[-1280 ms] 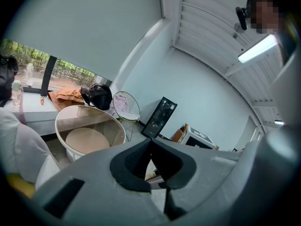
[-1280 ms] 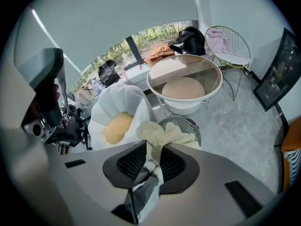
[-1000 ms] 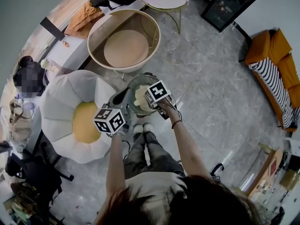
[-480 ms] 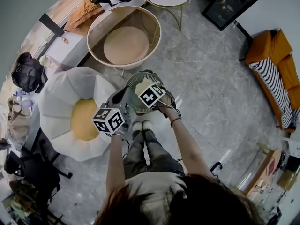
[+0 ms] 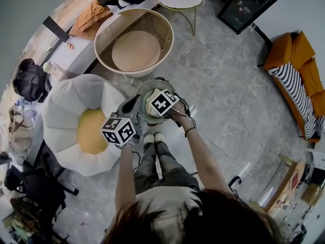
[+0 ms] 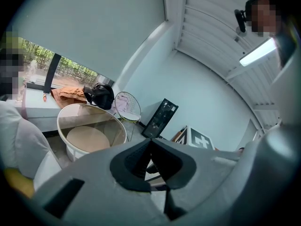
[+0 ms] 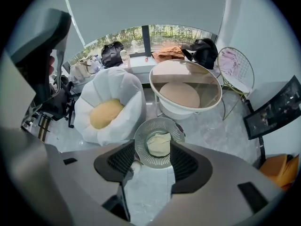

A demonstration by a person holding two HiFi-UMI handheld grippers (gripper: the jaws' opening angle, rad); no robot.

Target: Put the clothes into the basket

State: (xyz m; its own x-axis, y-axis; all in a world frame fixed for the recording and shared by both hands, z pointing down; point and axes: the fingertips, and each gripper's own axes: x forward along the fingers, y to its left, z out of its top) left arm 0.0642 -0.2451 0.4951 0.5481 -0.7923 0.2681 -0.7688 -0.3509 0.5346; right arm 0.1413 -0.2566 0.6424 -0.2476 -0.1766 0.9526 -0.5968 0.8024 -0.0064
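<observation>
Yellow cloth (image 7: pixel 159 144) in round basket (image 7: pixel 141 150)
Soft, light & floppy: grab a bunched fold. Right gripper (image 7: pixel 153 155) jaws just opened wide, w/ nothing held; left gripper (image 6: pixel 150 142) closed, empty.

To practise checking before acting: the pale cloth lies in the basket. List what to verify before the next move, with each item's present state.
1. Pale cloth fully inside basket: ok.
2. Right hand-held gripper jaws, just opened, apart with nothing between them: ok.
3. Left hand-held gripper shut, empty: ok.
4. Basket upright on floor: ok.
5. More clothes in sight, orange cloth by the window: ok.
</observation>
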